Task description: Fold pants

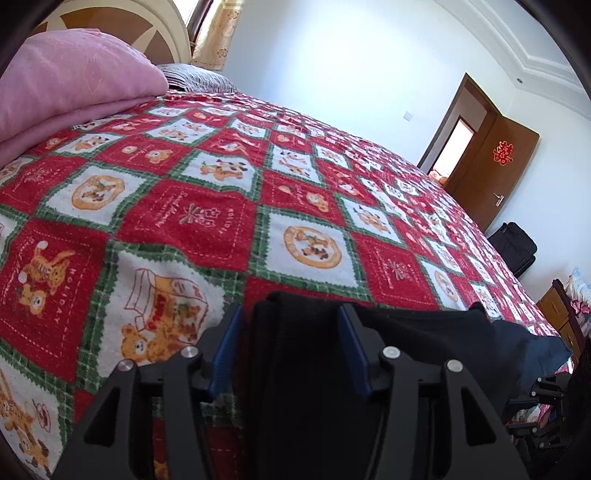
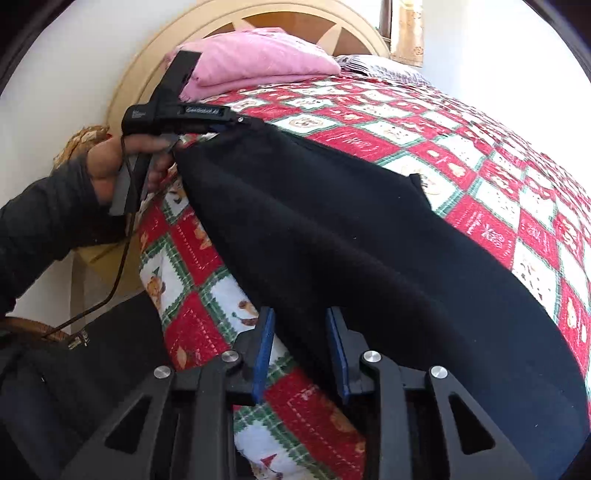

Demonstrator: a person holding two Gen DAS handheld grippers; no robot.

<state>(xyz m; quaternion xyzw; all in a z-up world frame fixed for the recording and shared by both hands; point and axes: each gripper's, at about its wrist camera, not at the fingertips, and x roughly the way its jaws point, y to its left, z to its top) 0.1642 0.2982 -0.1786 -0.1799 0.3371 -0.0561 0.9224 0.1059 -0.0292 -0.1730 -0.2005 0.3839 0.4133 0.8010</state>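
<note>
Left wrist view: the left gripper (image 1: pixel 290 339) is clamping its fingers on black pants (image 1: pixel 295 369), whose far end is hiding below. Right gripper (image 2: pixel 301 350) is gripping the pants (image 2: pixel 351 240), which are draping over the bed (image 2: pixel 480 155) edge.

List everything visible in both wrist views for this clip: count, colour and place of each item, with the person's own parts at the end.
pants: one, black, draped over the near edge of the bed, stretched between both grippers
bedspread: one, red, white and green check with bear prints, covering the bed
quilt: one, pink, folded, at the head of the bed
pillow: one, grey striped, beside the quilt
headboard: one, cream and brown, round
curtain: one, gold patterned, by the window
door: one, brown, open, with a red paper cutting
suitcase: one, black, on the floor by the door
left gripper: black with blue pads, pants between its fingers
right gripper: same, pants between its fingers
left hand: one, dark sleeve, holding the left gripper's handle
</note>
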